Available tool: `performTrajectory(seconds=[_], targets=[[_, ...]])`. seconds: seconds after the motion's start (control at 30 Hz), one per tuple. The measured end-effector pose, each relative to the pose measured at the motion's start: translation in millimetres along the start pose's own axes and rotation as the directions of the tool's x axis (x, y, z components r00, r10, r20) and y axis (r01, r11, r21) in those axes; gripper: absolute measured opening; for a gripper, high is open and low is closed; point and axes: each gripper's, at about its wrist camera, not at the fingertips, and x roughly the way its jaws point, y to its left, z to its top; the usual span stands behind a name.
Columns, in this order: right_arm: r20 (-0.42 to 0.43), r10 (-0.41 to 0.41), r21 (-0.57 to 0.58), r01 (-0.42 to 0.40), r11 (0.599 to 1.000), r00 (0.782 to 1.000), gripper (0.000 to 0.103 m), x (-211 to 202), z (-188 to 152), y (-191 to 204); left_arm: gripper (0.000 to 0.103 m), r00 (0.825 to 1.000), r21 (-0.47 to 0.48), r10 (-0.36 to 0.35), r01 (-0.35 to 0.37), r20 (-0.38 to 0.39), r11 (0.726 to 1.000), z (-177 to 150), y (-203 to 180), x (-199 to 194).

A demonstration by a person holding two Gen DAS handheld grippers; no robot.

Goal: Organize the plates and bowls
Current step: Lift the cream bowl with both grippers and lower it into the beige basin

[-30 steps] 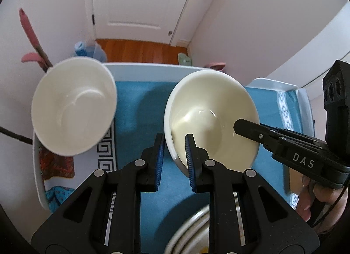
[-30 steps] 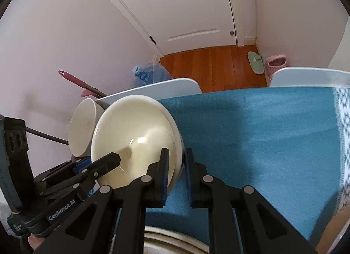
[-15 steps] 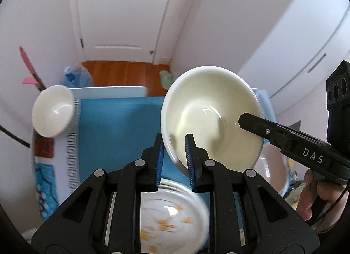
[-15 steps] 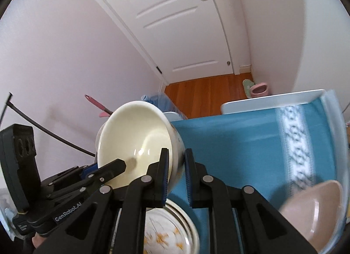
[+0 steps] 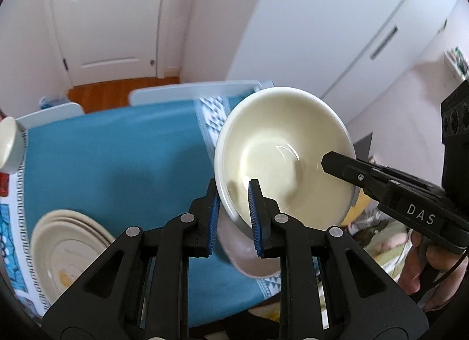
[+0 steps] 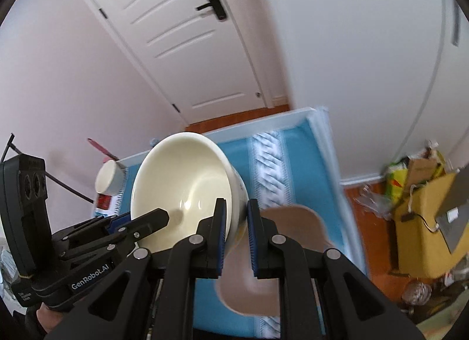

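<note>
Both grippers pinch the cream bowl (image 5: 281,158) by opposite rims: the left gripper (image 5: 233,211) and right gripper (image 6: 236,233) are each closed on its wall. It hangs tilted above the pink bowl (image 6: 281,263) near the tablecloth's (image 5: 117,158) right edge; plates (image 5: 67,252) sit near the left edge.

The bowl (image 5: 281,158) was glossy cream inside. Both claws, left (image 5: 233,208) and right (image 6: 236,224), were black with blue ribbed pads (image 5: 252,217). The cloth (image 5: 117,158) on the desk was teal with a white geometric band (blurred). The stacked plates (image 5: 67,252) were cream with yellow flecks; a dusty pink bowl (image 6: 281,266) lay below. The door (image 6: 187,47) was white with a black handle.
</note>
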Motion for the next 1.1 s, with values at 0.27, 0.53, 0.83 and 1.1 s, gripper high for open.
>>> performTrajectory(seconds=[0.27,0.53,0.83,1.1], targets=[[-0.089,-0.010,0.057,0.015,0.998,0.996,0.013,17,-38,-48,0.017,0.992,0.033,0.055,-0.052,-0.117,0.998,-28,-27,50],[-0.149,-0.010,0.080,0.022,0.997,0.989,0.013,42,-59,-68,0.017,0.976,0.100,0.132,-0.116,-0.174,0.988,-42,-33,88],[-0.207,-0.039,0.057,0.051,0.997,0.978,0.013,62,-66,-73,0.017,0.955,0.145,0.206,-0.178,-0.212,0.973,-43,-30,118],[-0.227,-0.052,0.048,0.064,0.997,0.973,0.013,70,-68,-74,0.017,0.953,0.143,0.207,-0.179,-0.220,0.973,-46,-30,125]])
